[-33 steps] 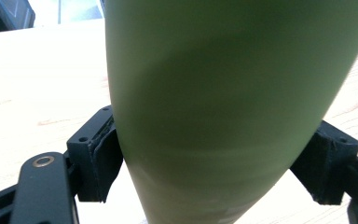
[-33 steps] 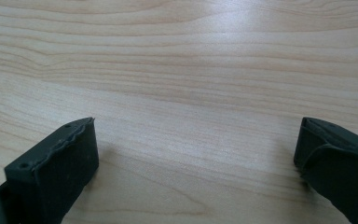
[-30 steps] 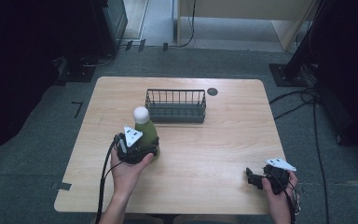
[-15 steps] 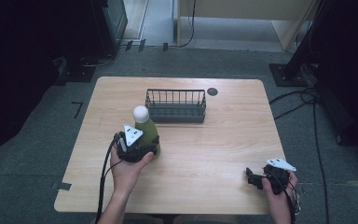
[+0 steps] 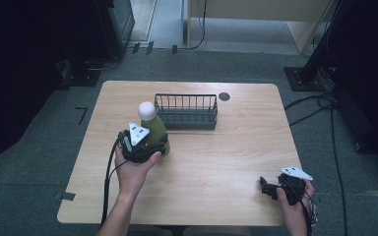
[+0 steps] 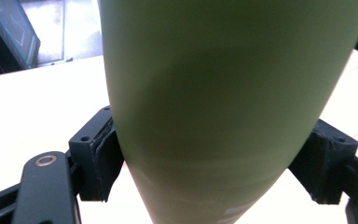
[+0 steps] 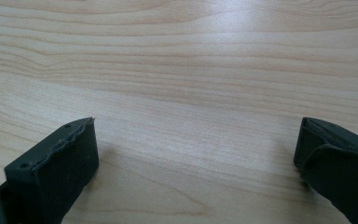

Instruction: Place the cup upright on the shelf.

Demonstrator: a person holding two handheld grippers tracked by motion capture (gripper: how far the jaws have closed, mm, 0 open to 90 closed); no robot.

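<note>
A pale wooden table (image 5: 211, 162) stands on grey carpet, with dark equipment and cables along the frame's edges and a dark wire basket (image 5: 186, 111) just above centre. Left of centre, the left gripper (image 5: 150, 147) is clamped on a green bottle (image 5: 153, 129) with a white cap — both pads (image 6: 103, 149) press its sides in the left gripper view, and the bottle stands just beside the basket's left end. At the lower right the right gripper (image 5: 266, 187) rests over bare wood, its jaws spread wide with nothing between them.
</note>
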